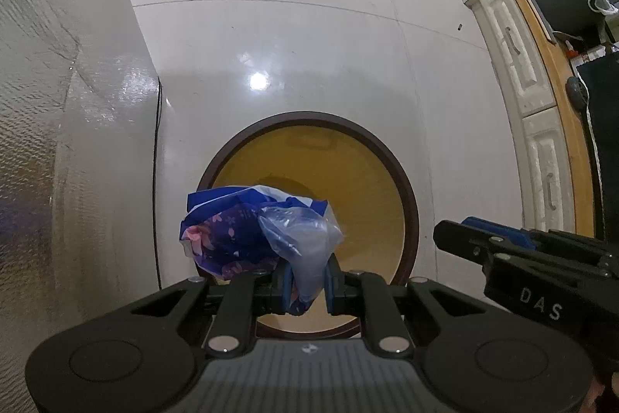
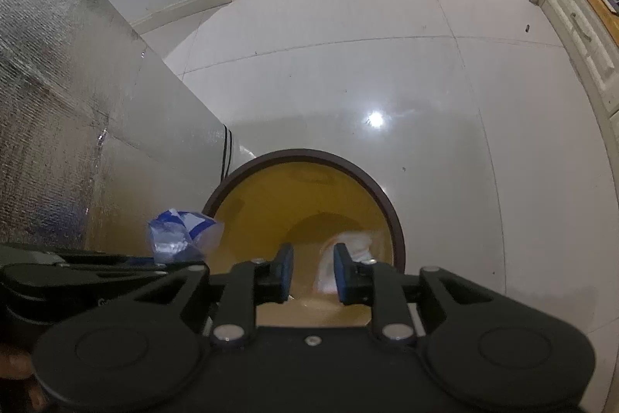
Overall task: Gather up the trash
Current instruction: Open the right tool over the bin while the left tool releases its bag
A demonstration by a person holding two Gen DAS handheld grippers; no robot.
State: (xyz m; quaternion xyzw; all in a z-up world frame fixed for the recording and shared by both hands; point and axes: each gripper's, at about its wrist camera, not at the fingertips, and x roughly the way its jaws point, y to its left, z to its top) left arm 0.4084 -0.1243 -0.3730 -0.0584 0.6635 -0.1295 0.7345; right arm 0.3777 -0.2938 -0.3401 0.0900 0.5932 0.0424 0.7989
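Our left claw is clamped on a crumpled blue plastic wrapper above the yellow bin on the floor; our right claw stands slightly parted, gripping nothing, a pale scrap inside the bin beyond it; we judge the drop-off underway; next, the left must release.

White letters "DAS" on the black body of the right gripper, seen at the right edge of the left wrist view, no other readable text, label, brand or number anywhere in either view
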